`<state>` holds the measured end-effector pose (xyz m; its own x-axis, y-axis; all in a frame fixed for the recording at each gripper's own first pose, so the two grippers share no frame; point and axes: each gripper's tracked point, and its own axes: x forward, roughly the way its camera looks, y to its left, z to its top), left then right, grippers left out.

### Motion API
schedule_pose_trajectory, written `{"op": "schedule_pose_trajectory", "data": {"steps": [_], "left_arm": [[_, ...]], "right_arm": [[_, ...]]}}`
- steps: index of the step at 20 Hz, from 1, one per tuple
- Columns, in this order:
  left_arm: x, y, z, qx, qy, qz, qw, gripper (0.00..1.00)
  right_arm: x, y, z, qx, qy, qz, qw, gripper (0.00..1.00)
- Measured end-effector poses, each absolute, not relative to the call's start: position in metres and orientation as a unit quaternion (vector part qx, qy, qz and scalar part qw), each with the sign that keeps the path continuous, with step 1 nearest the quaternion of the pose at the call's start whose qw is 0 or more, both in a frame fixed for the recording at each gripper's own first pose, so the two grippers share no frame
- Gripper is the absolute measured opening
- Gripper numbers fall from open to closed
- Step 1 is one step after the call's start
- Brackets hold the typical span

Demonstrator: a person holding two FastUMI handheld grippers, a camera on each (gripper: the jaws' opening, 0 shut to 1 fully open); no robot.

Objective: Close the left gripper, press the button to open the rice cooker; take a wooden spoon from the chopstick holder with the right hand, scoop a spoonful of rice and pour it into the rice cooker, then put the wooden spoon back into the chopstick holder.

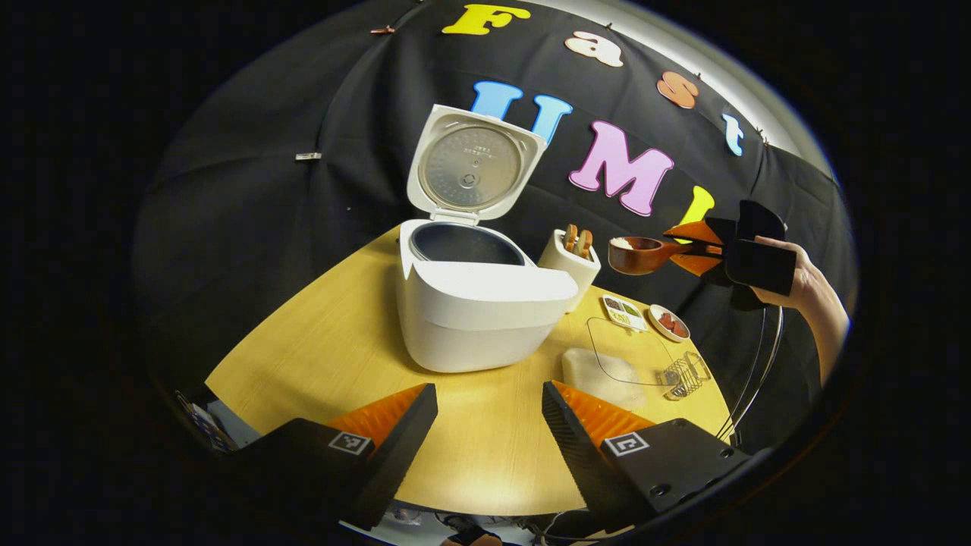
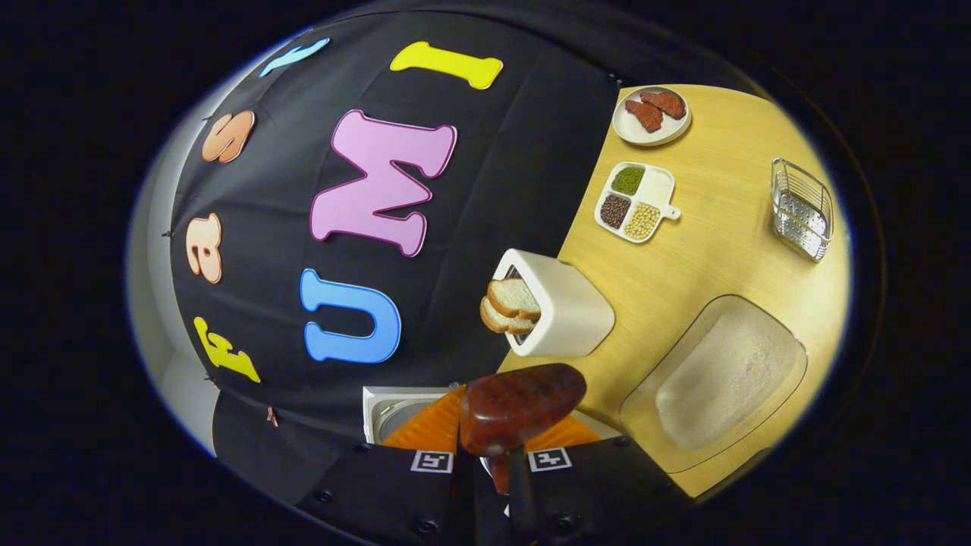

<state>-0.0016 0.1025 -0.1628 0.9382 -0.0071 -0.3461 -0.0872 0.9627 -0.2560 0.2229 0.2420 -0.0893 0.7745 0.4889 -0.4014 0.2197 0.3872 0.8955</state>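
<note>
In the left gripper view, the left gripper hangs wide apart over the table; the rice cooker stands lid up, and the right gripper holds the rice-laden wooden spoon beside the chopstick holder. In the right gripper view, its fingers pinch the spoon's handle.

The rice cooker was white, its inner pot dark. The wooden spoon was reddish-brown, glossy and mottled. The table was pale yellow woodgrain. The divided dish held green, brown and yellowish grains.
</note>
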Motion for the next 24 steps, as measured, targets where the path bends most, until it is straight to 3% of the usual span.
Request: {"op": "schedule_pose_trajectory", "data": {"steps": [8,11,18,24], "left_arm": [[-0.004,0.138,-0.159,-0.148,0.170,0.050,0.973,0.96],[-0.005,0.148,-0.162,-0.147,0.176,0.059,0.972,0.96],[-0.003,0.165,-0.168,-0.156,0.183,0.080,0.967,0.96],[-0.003,0.169,-0.163,-0.165,0.177,0.081,0.967,0.96]], "right_arm": [[0.232,0.349,-0.089,0.541,0.360,0.126,0.749,0.21],[0.238,0.383,-0.089,0.523,0.360,0.142,0.759,0.21],[0.259,0.437,-0.081,0.384,0.297,0.183,0.855,0.21],[0.259,0.478,-0.080,0.268,0.250,0.230,0.901,0.20]]}}
